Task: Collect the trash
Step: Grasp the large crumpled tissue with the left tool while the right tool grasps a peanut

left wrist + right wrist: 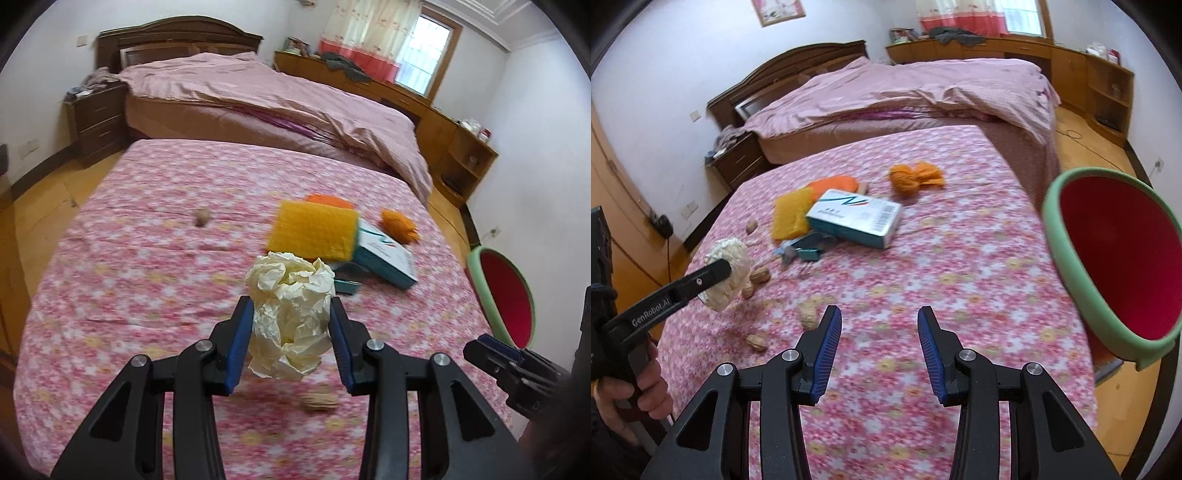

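Note:
My left gripper (291, 317) is shut on a crumpled cream paper ball (290, 306) and holds it above the pink floral table. The ball also shows in the right wrist view (733, 271), held at the left. My right gripper (880, 328) is open and empty above the table's front part. A green bin with a red inside (1115, 258) stands off the table's right edge; it also shows in the left wrist view (506, 299). Peanut shells (809, 314) lie on the cloth near the front left. A walnut (202, 216) lies further back.
A yellow sponge (314, 229), a teal-and-white box (384, 254), an orange cloth bundle (399, 225) and small clips (805, 251) lie mid-table. A bed with pink covers (280, 99) stands behind. Wooden cabinets (458, 147) line the right wall.

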Demonstrator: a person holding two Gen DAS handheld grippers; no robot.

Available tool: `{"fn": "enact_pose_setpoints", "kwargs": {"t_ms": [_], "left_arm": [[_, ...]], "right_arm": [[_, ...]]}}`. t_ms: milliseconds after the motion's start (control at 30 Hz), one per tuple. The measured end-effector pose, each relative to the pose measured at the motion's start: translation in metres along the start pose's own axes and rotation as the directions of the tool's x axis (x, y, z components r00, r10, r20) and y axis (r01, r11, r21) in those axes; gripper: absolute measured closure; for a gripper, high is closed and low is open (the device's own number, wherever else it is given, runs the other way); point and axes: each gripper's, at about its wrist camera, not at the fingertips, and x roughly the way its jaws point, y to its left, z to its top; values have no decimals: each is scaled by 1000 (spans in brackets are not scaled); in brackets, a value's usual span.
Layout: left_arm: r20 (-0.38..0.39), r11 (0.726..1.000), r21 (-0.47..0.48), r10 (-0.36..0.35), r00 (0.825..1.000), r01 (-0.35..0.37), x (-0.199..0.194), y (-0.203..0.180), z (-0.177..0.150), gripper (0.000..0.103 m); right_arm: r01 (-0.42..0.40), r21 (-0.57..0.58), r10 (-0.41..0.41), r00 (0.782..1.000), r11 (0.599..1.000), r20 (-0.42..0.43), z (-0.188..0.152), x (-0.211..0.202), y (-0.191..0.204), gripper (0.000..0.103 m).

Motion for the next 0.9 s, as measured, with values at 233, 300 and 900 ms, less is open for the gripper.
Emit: {"fn": "enact_pose_setpoints", "kwargs": {"t_ms": [233, 300, 900], "left_arm": [[20, 997, -53, 48, 999, -47, -4, 32, 0, 62], [22, 997, -58, 61, 998, -60, -4, 37, -1, 62], [23, 994, -90, 69, 997, -67, -4, 54, -4, 62]], "right_arm": [[-33, -55, 31, 999, 998, -45, 0, 23, 25, 59], [-47, -74, 42, 997, 996, -62, -1, 31, 33, 59], [-66, -160, 44, 990, 985, -133, -8, 74, 63, 86]]}}
